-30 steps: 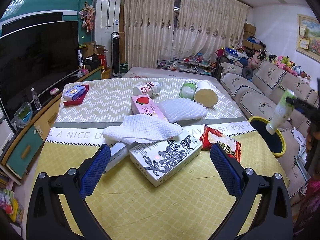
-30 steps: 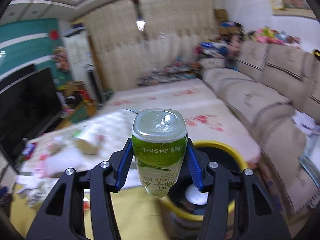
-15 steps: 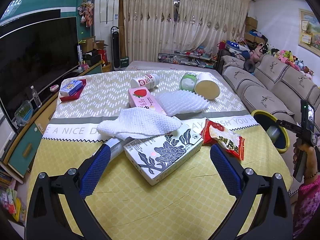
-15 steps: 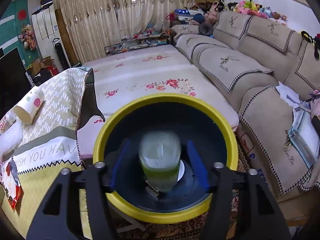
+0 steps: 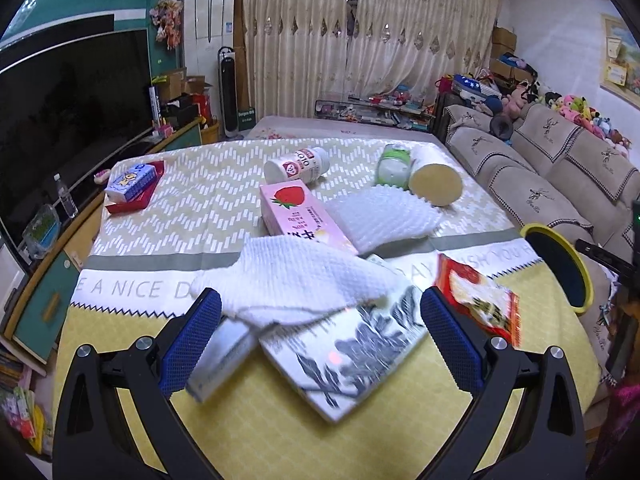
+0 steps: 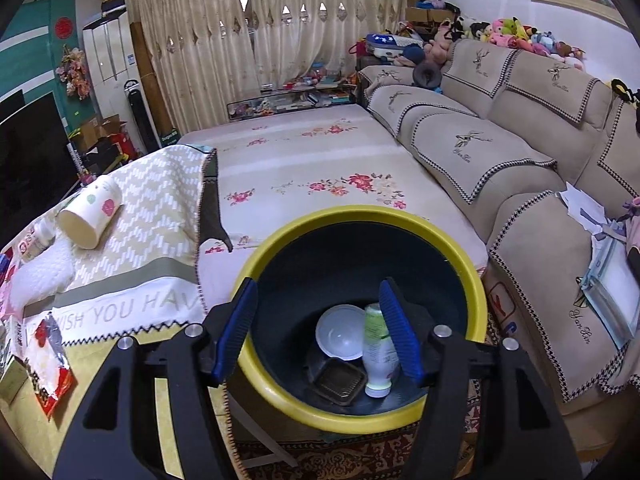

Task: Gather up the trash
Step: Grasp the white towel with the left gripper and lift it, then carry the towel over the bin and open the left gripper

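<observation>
My right gripper [image 6: 318, 328] hangs open over the yellow-rimmed bin [image 6: 280, 240], nothing between its fingers. A green drink bottle [image 6: 378, 350] lies at the bin's bottom beside a white lid [image 6: 340, 332] and a dark tray [image 6: 340, 380]. My left gripper [image 5: 320, 344] is open low over the table, its fingers straddling a flower-printed box [image 5: 352, 352] and a white mesh cloth [image 5: 296, 280]. A red snack wrapper [image 5: 480, 304], a pink strawberry carton [image 5: 296, 212], white foam netting [image 5: 384, 216], a paper cup [image 5: 436, 184] and two bottles [image 5: 298, 166] lie beyond.
The bin [image 5: 560, 272] stands off the table's right edge, close to the beige sofa [image 6: 520, 160]. A blue box on a red tray [image 5: 134, 186] sits at the table's far left. A TV [image 5: 60, 120] and cabinet run along the left.
The green bottle left my right gripper and dropped into the bin; the right gripper sank towards the bin. My left gripper moved forward, closer to the flower-printed box.
</observation>
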### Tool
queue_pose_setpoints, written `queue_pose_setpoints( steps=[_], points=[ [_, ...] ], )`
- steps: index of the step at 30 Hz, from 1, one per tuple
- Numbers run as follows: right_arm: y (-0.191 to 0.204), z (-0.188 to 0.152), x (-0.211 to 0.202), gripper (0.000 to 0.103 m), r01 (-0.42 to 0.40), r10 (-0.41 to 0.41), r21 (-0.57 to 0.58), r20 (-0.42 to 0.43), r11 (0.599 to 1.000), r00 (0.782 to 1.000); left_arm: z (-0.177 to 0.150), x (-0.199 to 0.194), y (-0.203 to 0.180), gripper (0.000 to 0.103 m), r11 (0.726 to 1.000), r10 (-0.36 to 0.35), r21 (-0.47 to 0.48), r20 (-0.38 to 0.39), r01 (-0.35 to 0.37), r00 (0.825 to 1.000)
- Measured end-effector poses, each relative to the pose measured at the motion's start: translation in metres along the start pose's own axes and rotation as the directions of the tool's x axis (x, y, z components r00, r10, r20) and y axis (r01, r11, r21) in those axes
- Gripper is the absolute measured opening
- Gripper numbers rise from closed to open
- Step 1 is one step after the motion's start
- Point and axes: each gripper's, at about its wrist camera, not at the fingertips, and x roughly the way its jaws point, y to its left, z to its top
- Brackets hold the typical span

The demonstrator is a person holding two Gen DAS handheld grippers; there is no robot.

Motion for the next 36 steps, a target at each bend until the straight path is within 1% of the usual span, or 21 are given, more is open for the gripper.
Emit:
queue_pose_setpoints(
  steps=[5, 12, 18, 20, 23, 25, 26, 28, 29, 31, 33, 36],
  points=[
    [0.005, -0.002, -0.001, 0.06, -0.017, 0.017, -0.004, -0.002, 1.0, 1.0, 0.009, 0.027, 0.008, 0.098, 1.0, 0.023, 0.01, -0.037, -0.023, 0.999],
    [0.004, -0.006, 0.004, 0.06, -0.023, 0.023, 0.0, -0.023, 1.0, 0.999, 0.012, 0.054, 0.013, 0.094, 1.0, 0.006, 0.006, -0.099, -0.005, 0.995],
    [0.005, -0.008, 0.009, 0.06, -0.029, 0.029, -0.001, -0.037, 1.0, 0.999, 0.015, 0.068, 0.013, 0.082, 1.0, -0.001, -0.002, -0.124, 0.001, 0.992],
    [0.005, -0.009, 0.01, 0.06, -0.032, 0.032, -0.002, -0.04, 0.999, 0.999, 0.014, 0.069, 0.014, 0.077, 1.0, -0.01, -0.013, -0.128, 0.008, 0.992],
    [0.007, -0.009, 0.011, 0.06, -0.035, 0.035, -0.007, -0.044, 0.999, 0.998, 0.015, 0.068, 0.016, 0.062, 0.999, -0.019, -0.031, -0.122, 0.016, 0.992],
    [0.007, -0.01, 0.011, 0.06, -0.037, 0.037, -0.007, -0.046, 0.999, 0.998, 0.016, 0.067, 0.017, 0.049, 0.999, -0.029, -0.039, -0.121, 0.025, 0.992],
    [0.007, -0.01, 0.012, 0.06, -0.039, 0.039, -0.007, -0.046, 0.999, 0.998, 0.016, 0.066, 0.017, 0.046, 0.999, -0.032, -0.039, -0.121, 0.028, 0.992],
    [0.007, -0.01, 0.012, 0.06, -0.041, 0.041, -0.006, -0.049, 0.999, 0.998, 0.016, 0.064, 0.015, 0.035, 0.999, -0.027, -0.03, -0.116, 0.024, 0.993],
    [0.007, -0.011, 0.012, 0.06, -0.042, 0.042, -0.006, -0.049, 0.999, 0.998, 0.016, 0.062, 0.014, 0.033, 1.0, -0.02, -0.024, -0.111, 0.018, 0.994],
    [0.006, -0.011, 0.011, 0.06, -0.043, 0.043, -0.006, -0.049, 0.999, 0.998, 0.017, 0.056, 0.013, 0.019, 1.0, -0.005, -0.015, -0.093, 0.003, 0.996],
    [0.006, -0.011, 0.011, 0.06, -0.044, 0.043, -0.005, -0.048, 0.999, 0.998, 0.018, 0.049, 0.014, 0.011, 1.0, 0.005, -0.015, -0.071, -0.006, 0.997],
    [0.006, -0.011, 0.01, 0.06, -0.046, 0.045, -0.005, -0.047, 0.999, 0.998, 0.025, 0.036, 0.017, 0.008, 1.0, 0.017, -0.019, -0.035, -0.017, 0.999]
  ],
)
